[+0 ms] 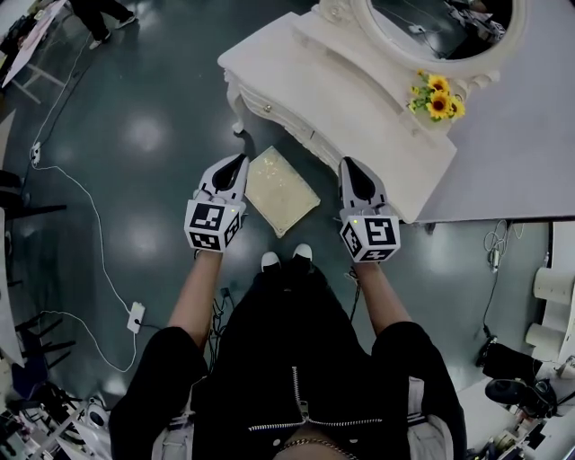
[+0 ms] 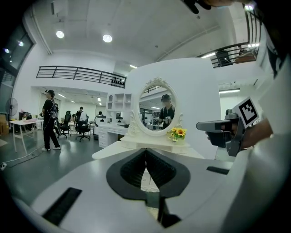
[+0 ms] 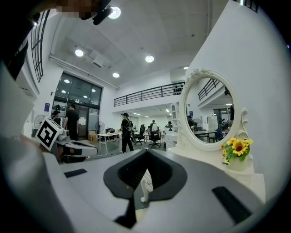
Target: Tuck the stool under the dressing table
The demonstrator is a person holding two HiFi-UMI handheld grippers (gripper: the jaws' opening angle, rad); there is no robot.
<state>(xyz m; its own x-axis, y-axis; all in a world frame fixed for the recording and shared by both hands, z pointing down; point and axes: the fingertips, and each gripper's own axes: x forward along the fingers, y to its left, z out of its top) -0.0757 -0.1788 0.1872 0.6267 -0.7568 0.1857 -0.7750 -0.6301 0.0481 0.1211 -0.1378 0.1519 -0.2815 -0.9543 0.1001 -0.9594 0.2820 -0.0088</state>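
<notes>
The stool (image 1: pixel 280 189), topped by a cream cushion, stands on the dark floor in front of the white dressing table (image 1: pixel 296 81); its far corner lies close to the table's front edge. My left gripper (image 1: pixel 239 160) is just left of the stool and my right gripper (image 1: pixel 349 163) just right of it. Both point toward the table, and whether they touch the stool I cannot tell. In the left gripper view the left gripper (image 2: pixel 146 150) has its jaws together with nothing held. In the right gripper view the right gripper (image 3: pixel 146 151) is likewise shut and empty.
An oval mirror (image 1: pixel 440 27) and a pot of yellow flowers (image 1: pixel 436 97) sit on the table. A white partition (image 1: pixel 521 153) backs it. A white cable (image 1: pixel 90 234) with an adapter (image 1: pixel 136 316) trails over the floor at left. People (image 2: pixel 48 119) stand by desks far off.
</notes>
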